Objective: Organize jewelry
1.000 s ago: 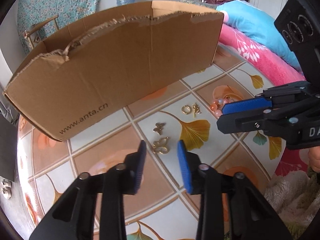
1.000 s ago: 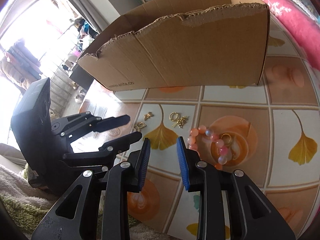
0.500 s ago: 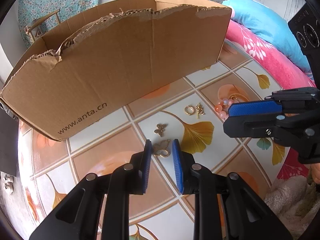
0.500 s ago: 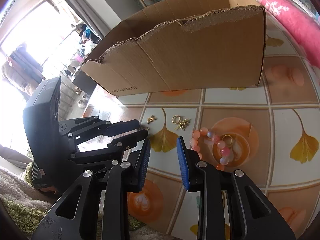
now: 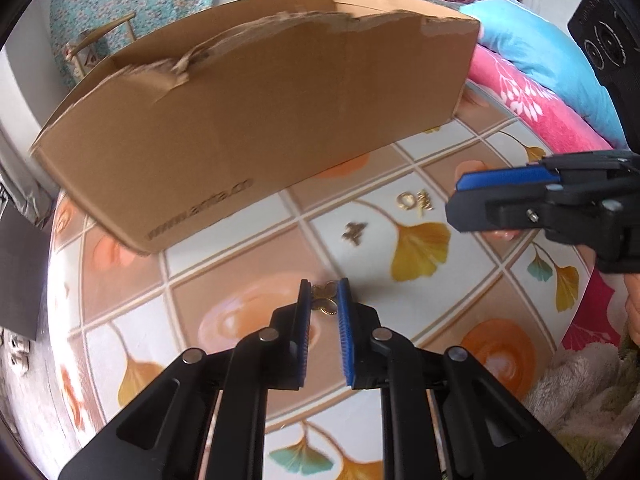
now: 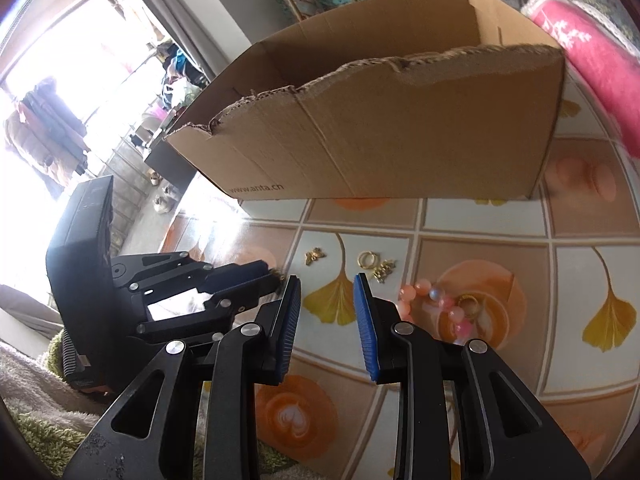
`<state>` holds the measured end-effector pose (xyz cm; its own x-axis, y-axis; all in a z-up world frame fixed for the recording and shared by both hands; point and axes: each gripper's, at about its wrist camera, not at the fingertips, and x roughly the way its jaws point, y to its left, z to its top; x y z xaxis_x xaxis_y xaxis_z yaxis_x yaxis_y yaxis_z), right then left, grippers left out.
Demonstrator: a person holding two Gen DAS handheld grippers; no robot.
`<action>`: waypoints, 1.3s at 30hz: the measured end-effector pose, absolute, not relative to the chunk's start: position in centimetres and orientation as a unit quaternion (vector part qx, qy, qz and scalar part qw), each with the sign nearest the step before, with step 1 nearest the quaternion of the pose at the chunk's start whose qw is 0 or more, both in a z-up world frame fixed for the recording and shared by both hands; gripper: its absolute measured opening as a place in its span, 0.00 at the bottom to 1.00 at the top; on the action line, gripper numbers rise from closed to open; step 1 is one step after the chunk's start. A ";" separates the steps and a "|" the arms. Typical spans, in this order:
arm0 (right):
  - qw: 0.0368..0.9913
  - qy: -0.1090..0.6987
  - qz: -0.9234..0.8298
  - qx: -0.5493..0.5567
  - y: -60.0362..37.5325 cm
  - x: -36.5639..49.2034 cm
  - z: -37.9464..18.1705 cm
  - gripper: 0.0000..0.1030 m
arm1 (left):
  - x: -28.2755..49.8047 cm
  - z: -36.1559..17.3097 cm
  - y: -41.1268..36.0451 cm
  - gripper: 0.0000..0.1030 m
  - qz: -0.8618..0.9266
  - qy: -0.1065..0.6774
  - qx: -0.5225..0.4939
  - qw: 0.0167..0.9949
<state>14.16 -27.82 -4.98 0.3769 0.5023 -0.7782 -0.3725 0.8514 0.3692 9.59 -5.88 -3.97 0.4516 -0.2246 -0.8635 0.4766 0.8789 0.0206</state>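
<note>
Since a second ago my left hand-held gripper [image 5: 323, 292] has narrowed around the gold butterfly charm [image 5: 325, 298] at 6 o'clock; its jaws are closing, pads seemingly just touching it on the desk [image 5: 224, 280]. A smaller gold charm [image 5: 354, 233] lies at 1 o'clock, the cardboard box [image 5: 256, 120] at 12. From the right wrist, my right hand-held gripper [image 6: 327, 304] stands partly open, holding nothing; the bead bracelet [image 6: 436, 300] sits at 3 o'clock.
</note>
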 end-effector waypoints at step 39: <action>0.829 0.481 0.243 -0.149 -15.8 16.8 -8.9 0.11 | 9.1 -3.7 -3.4 0.12 -0.213 0.470 0.103 0.850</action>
<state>16.78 -15.85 -8.93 0.4191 0.2595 -0.8701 -0.5462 0.8375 -0.0134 9.07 -3.39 -3.70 0.4668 -0.2662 -0.8434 0.4594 0.8878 -0.0259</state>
